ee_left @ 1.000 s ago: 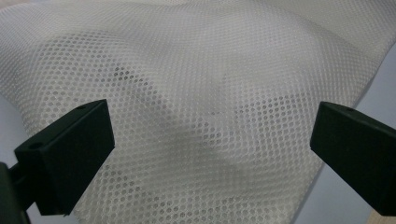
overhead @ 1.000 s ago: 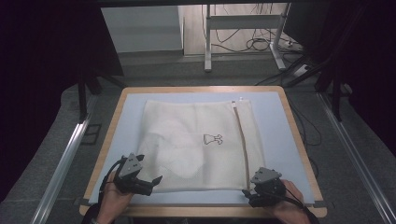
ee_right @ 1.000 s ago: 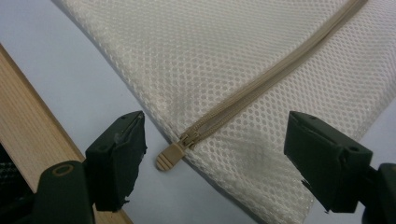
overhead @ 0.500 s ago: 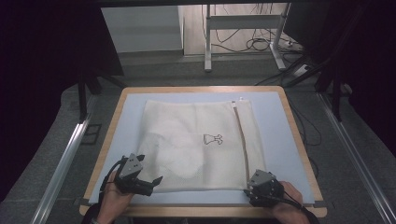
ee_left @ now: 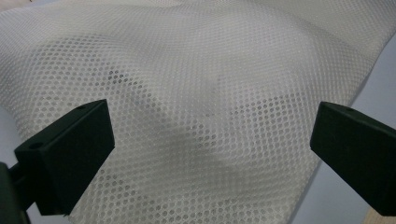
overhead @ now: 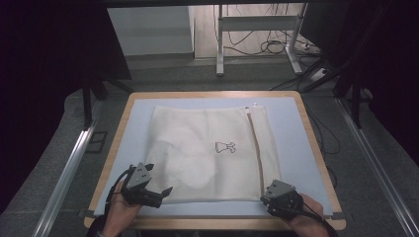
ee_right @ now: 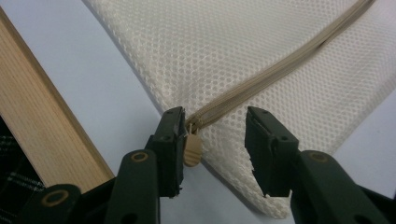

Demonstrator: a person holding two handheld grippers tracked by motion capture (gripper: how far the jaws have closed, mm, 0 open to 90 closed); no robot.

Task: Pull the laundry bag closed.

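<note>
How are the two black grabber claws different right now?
The left gripper has its jaws spread wide over the white mesh laundry bag, gripping nothing. The right gripper has its jaws much closer; they have just been closing around the bag's corner, where the tan zipper pull touches one jaw while the other stands apart. The left faces plain mesh, the right the beige zipper. Both have black jaws.

Blue mat [overhead: 291, 143] on wood-edged table [overhead: 316, 148]; floor cables [overhead: 269, 47].

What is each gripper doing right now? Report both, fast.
Left gripper: open wide over the mesh bag, holding nothing.
Right gripper: open, jaws just been closing around the zipper pull, not yet clamped.
</note>
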